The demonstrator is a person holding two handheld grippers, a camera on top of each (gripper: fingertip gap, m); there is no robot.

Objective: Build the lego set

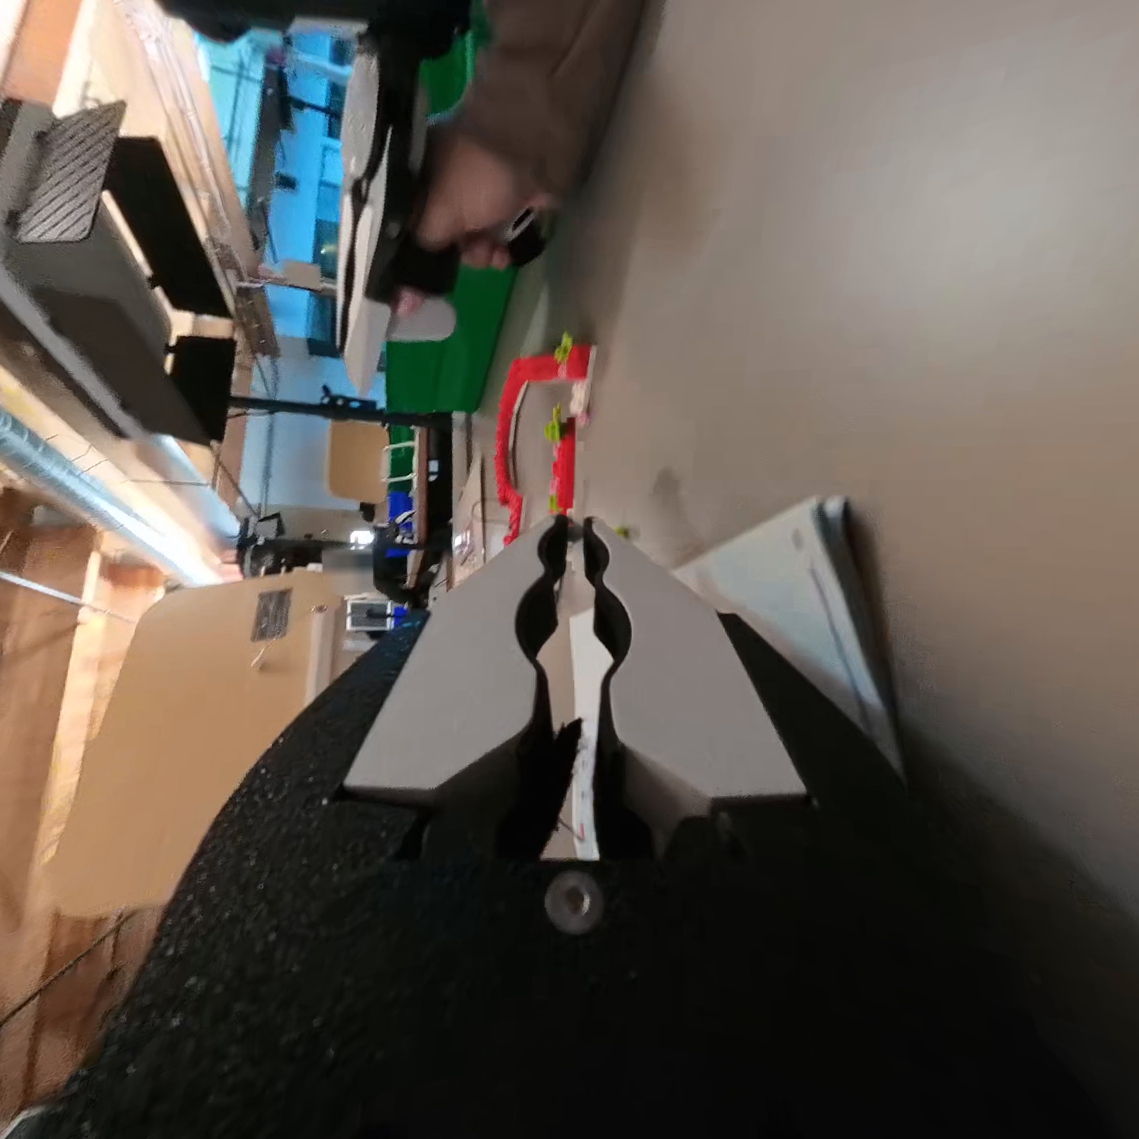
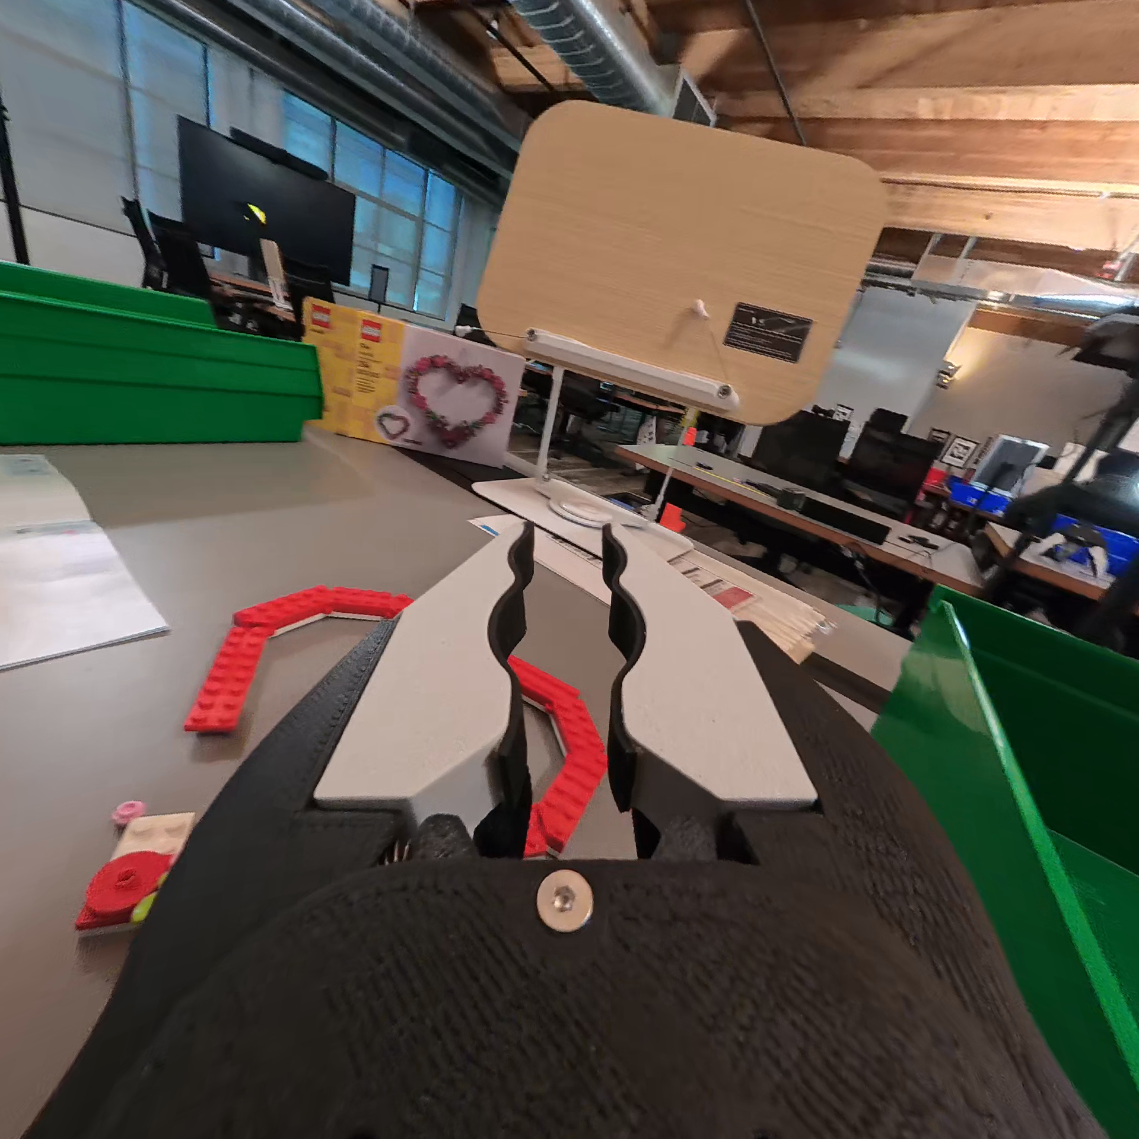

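Observation:
A red heart-shaped Lego plate frame (image 2: 265, 647) lies flat on the grey table (image 2: 277, 505). My right gripper (image 2: 564, 542) hovers open and empty just above the frame's right side. A small assembly with a red round flower piece (image 2: 123, 887) on a white plate, and a pink stud (image 2: 128, 812), lie at the lower left. In the tilted left wrist view, the frame (image 1: 536, 431) carries lime-green pieces (image 1: 555, 425). My left gripper (image 1: 574, 524) has its jaws almost together, near the frame's end. I see nothing clearly held.
An instruction booklet (image 2: 49, 567) lies at left and also shows in the left wrist view (image 1: 801, 604). Green bins stand at left (image 2: 154, 382) and right (image 2: 1017, 801). The Lego box (image 2: 419, 394), a wooden book stand (image 2: 678, 259) and papers (image 2: 709, 573) are behind. A hand (image 1: 474, 216) shows. The grippers' ends are close to 25 cm from one another. The pink stud (image 2: 128, 812) sits 11 cm or so from the ends of my left fingers. It is also in sight in the left wrist view (image 1: 586, 416).

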